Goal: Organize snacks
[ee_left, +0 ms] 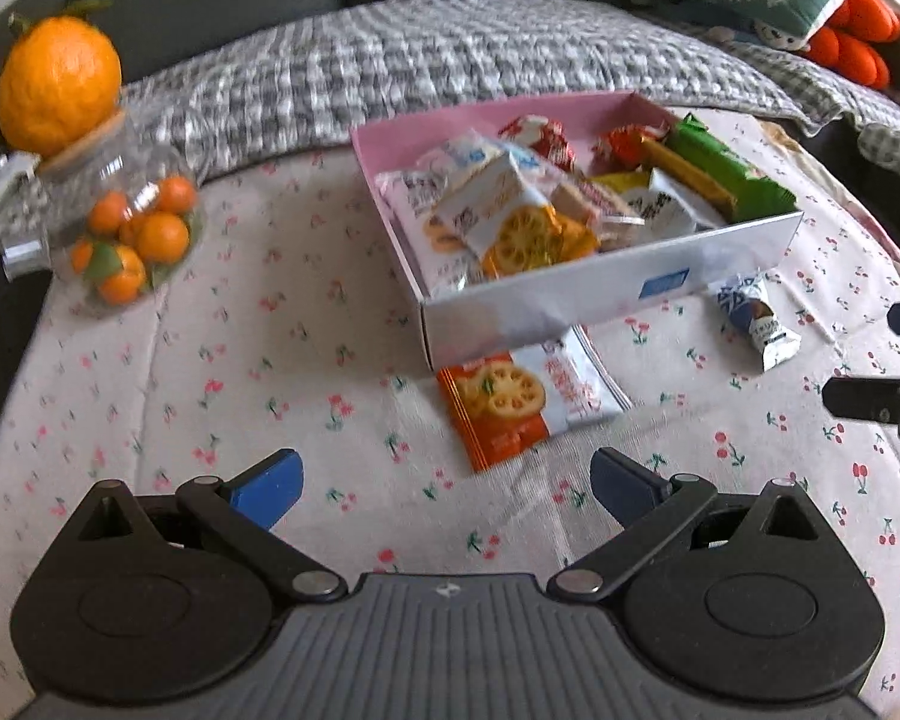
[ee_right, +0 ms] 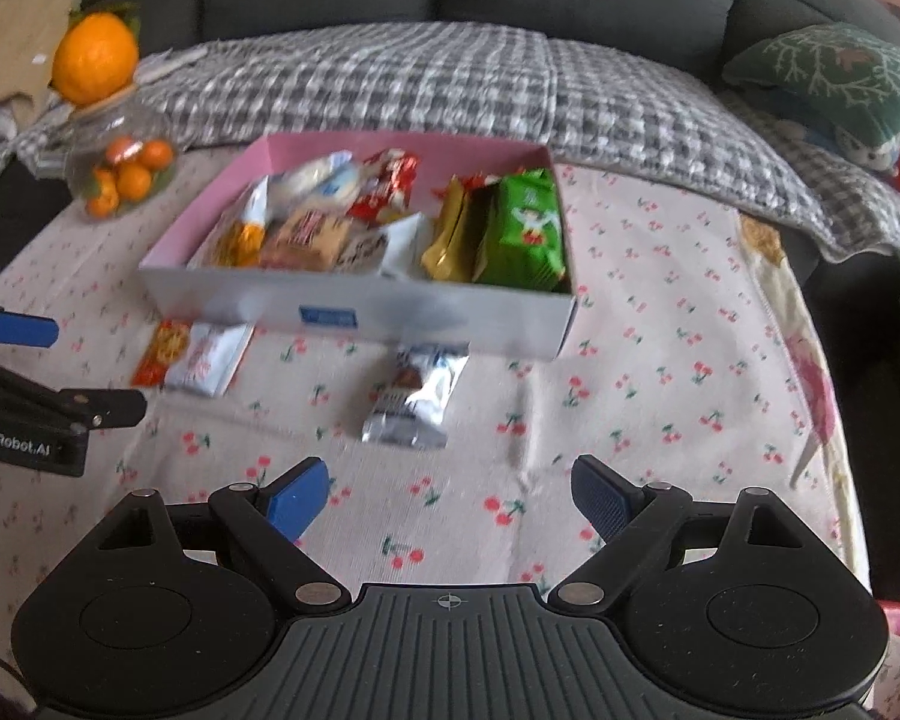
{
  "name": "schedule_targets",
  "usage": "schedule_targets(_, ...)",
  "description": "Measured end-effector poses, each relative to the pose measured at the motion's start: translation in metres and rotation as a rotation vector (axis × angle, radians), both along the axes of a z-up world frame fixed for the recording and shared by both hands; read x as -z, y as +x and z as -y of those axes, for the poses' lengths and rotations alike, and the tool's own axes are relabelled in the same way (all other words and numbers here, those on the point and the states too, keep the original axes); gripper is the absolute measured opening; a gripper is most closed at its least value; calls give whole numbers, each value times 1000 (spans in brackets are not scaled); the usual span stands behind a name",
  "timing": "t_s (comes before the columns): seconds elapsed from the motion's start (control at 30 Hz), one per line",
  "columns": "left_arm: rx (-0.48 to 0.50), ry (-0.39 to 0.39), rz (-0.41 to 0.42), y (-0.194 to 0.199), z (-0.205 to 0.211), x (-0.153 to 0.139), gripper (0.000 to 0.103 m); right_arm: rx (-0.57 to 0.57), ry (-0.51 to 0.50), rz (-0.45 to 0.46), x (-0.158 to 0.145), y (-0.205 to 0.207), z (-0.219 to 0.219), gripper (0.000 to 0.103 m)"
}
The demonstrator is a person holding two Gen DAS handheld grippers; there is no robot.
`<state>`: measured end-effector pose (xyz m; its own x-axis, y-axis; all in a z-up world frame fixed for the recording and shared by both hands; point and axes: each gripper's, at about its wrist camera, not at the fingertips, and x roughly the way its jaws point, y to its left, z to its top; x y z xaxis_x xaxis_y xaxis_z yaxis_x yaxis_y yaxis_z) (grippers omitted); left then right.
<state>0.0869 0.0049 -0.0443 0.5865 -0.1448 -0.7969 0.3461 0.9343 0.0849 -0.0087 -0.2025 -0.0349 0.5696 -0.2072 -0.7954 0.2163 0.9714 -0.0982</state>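
A white box with a pink inside (ee_left: pixel 570 294) (ee_right: pixel 354 300) holds several snack packets. An orange-and-white lotus-root chip packet (ee_left: pixel 528 402) (ee_right: pixel 195 357) lies on the cloth against the box's front wall. A silver-and-blue snack bar (ee_left: pixel 756 318) (ee_right: pixel 417 396) lies in front of the box too. My left gripper (ee_left: pixel 447 489) is open and empty, just short of the chip packet. My right gripper (ee_right: pixel 450 498) is open and empty, just short of the silver bar. Each gripper shows at the edge of the other's view.
A glass jar of small oranges (ee_left: pixel 126 228) (ee_right: pixel 123 168) with a large orange (ee_left: pixel 60 84) on its lid stands at the table's far left. A grey checked blanket (ee_left: pixel 450 54), a green cushion (ee_right: pixel 834 78) and a dark sofa lie behind the table.
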Motion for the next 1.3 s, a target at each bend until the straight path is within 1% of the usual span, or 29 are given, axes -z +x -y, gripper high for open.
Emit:
schedule_targets(0.23,28,3,-16,-6,10,15,102,-45,-7,-48,18,0,-7,90)
schedule_targets(0.3,28,-4,-3,-6,12,15,102,-53,-1,-61,23,0,-7,90)
schedule_targets(0.37,23,-17,2,-4,11,15,102,-45,18,-56,26,0,-4,95)
schedule_targets(0.5,-28,-87,-28,2,7,17,102,-19,67,-54,29,4,4,98)
schedule_targets(0.57,-64,-121,-43,6,6,19,102,-12,66,-48,30,6,6,99)
schedule_targets(0.7,-72,-127,-33,9,16,19,102,-5,64,-36,33,10,7,103)
schedule_targets(0.87,-67,-124,-18,12,30,20,102,-8,60,-20,34,16,8,103)
schedule_targets(1.03,-85,-128,-3,19,35,22,102,-4,59,-13,35,22,9,103)
schedule_targets(1.13,-96,-136,8,22,35,22,99,0,58,-7,35,24,10,103)
schedule_targets(1.2,-99,-137,22,22,35,22,87,-1,58,-3,35,26,11,103)
schedule_targets(1.23,-98,-140,27,23,34,21,84,-1,58,0,36,27,11,103)
schedule_targets(1.27,-99,-144,30,23,32,20,78,-1,58,2,36,27,12,103)
schedule_targets(1.3,-100,-148,30,22,31,19,74,1,57,5,36,29,13,103)
